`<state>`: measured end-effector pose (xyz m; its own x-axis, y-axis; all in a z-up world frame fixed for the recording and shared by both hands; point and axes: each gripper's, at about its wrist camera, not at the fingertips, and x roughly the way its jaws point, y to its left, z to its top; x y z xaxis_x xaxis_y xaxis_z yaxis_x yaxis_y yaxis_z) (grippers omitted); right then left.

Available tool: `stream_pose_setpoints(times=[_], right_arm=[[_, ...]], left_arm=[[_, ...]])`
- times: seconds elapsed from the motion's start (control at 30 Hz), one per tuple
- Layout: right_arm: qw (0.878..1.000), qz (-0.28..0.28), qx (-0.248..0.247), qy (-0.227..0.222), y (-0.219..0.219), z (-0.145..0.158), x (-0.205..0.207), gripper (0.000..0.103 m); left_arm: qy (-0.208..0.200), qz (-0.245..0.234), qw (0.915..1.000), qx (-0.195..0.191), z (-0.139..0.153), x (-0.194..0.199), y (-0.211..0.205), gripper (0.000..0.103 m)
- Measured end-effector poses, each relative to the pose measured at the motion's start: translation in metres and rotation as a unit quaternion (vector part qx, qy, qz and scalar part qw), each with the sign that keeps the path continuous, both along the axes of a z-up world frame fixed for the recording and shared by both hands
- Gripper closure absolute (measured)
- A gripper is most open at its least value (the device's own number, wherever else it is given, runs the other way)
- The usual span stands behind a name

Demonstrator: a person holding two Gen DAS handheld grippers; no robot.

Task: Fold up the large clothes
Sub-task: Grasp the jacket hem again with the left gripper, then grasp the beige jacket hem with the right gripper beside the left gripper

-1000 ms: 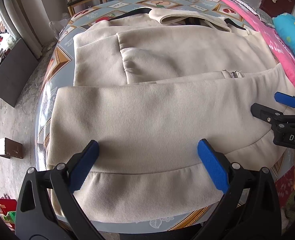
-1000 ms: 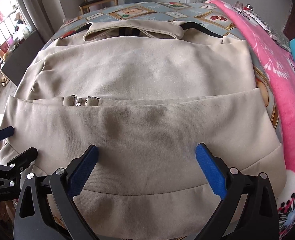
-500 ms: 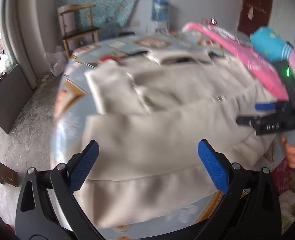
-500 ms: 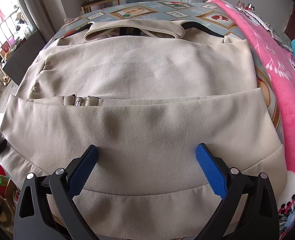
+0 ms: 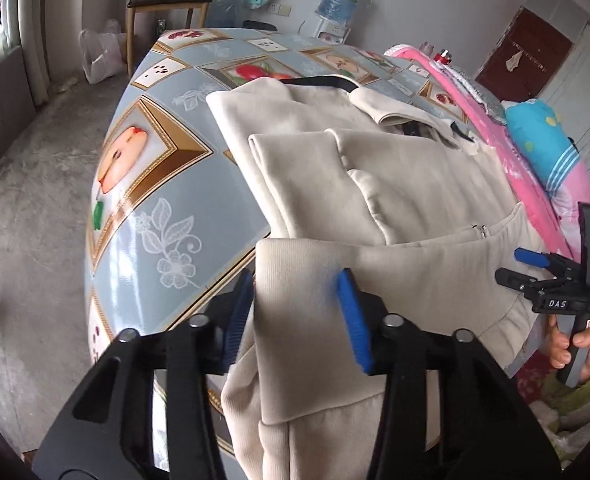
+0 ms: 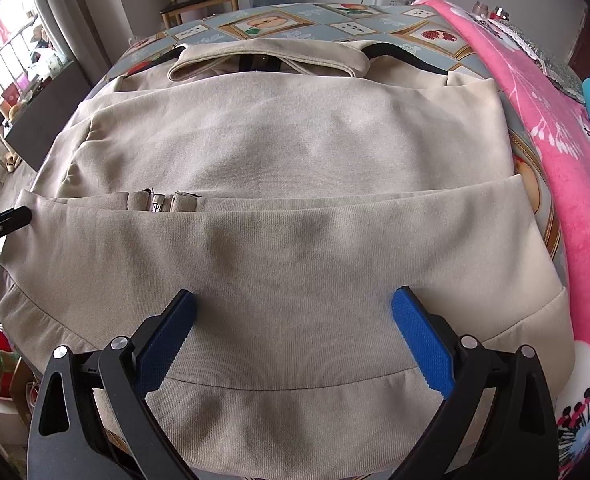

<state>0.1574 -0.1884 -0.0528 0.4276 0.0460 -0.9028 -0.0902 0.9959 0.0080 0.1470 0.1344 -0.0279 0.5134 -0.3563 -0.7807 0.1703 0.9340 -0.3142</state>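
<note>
One garment: beige knit zip-up jacket, lying flat on the picture-print oilcloth table, hem nearest the cameras and hanging over the near edge, collar at the far end.
Two grippers: black two-finger tongs with blue pads, one per hand.
Left gripper: at the jacket's left hem corner; jaws closing, the folded corner of fabric between the pads; the inner pad is blurred and I cannot tell whether it presses the cloth yet.
Right gripper: spread wide above the middle of the hem, pads clear of the cloth, nothing held.
Left wrist view only: right gripper seen from the side with a person's hand on its handle and a green light lit; bare tablecloth left of the jacket; one sleeve folded in across the jacket's front; dark red door; blue cushion.
Right wrist view only: full width of the hem band; zip pull at the edge of the folded-up lower section; one black finger of the left gripper at the far left edge.
Both views: one pink blanket along the jacket's right side; one wooden chair; water bottles by the far wall, one in the left view, two in the right.
</note>
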Motion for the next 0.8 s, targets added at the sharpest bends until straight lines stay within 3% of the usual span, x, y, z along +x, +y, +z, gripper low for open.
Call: stream_pose_setpoints(times=[0.07,0.13,0.23,0.33,0.43,0.63,0.8], right_arm=[[1.0,0.0,0.0,0.0,0.0,0.0,0.0,0.007],[1.0,0.001,0.0,0.0,0.0,0.0,-0.001,0.007],[1.0,0.001,0.0,0.0,0.0,0.0,-0.001,0.007],[1.0,0.001,0.001,-0.002,0.001,0.0,-0.001,0.007],[1.0,0.001,0.001,-0.003,0.002,0.0,-0.001,0.007],[1.0,0.013,0.01,-0.009,-0.002,0.001,-0.005,0.007],[0.998,0.002,0.065,-0.023,-0.035,0.016,-0.018,0.007]], left_arm=[[-0.025,-0.011,0.9994,0.023,0.01,-0.007,-0.008,0.077],[-0.056,-0.032,0.9971,0.042,0.023,-0.017,-0.018,0.078],[-0.078,-0.066,0.994,0.039,0.035,-0.028,-0.028,0.078],[-0.065,-0.075,0.9948,0.022,0.033,-0.029,-0.03,0.077],[-0.042,-0.052,0.9972,0.033,0.022,-0.018,-0.026,0.074],[-0.004,-0.013,0.9999,0.004,0.004,0.004,-0.011,0.073],[-0.029,-0.026,0.9991,0.018,0.01,-0.004,-0.016,0.078]])
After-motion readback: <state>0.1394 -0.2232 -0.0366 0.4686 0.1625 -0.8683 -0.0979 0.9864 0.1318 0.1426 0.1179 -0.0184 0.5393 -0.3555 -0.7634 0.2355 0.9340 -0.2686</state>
